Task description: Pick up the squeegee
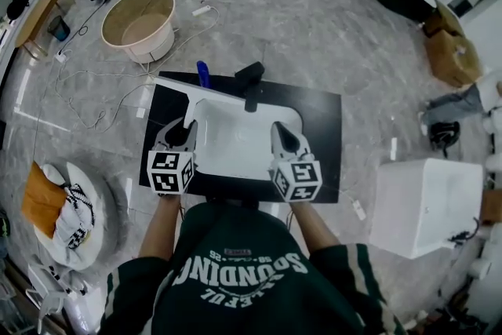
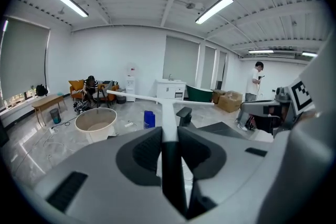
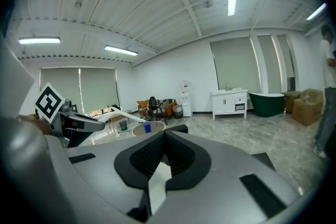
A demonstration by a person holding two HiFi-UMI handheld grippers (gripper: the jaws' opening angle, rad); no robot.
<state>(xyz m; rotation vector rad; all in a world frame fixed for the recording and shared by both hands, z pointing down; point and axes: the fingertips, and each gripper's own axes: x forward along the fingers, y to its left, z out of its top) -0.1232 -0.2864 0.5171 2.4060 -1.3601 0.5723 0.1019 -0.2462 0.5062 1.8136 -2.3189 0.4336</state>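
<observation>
- Squeegee (image 2: 167, 113): a white T-shaped tool, its slim handle running straight out from the left gripper (image 2: 169, 136) to a long crossbar at the far end; in the head view that crossbar (image 1: 196, 89) lies over the far left corner of the white basin (image 1: 243, 139) on the black worktop (image 1: 321, 121)
- Left gripper (image 1: 182, 125): jaws pinched on the squeegee's handle, one pad on each side, holding it near the end away from the blade; the blade shows against the room beyond, so it looks carried clear of the worktop, though no view shows the gap beneath it
- Right gripper (image 1: 281, 129): jaws pressed together at the tips (image 3: 164, 136) and holding nothing; it hangs over the near right part of the basin, well apart from the tool
- Handling, as a judgement: light and stiff, probably plastic with a softer blade edge; the smooth handle may slip or roll in the pads, and the long crossbar gives leverage, so the head could droop or swing
- Best hold: the handle, squarely across its flat sides and closer to the crossbar for less sway; not the blade edge
- Nearby: a blue bottle (image 1: 203, 73) and a black fitting (image 1: 249, 76) just beyond the blade could be clipped by it
</observation>
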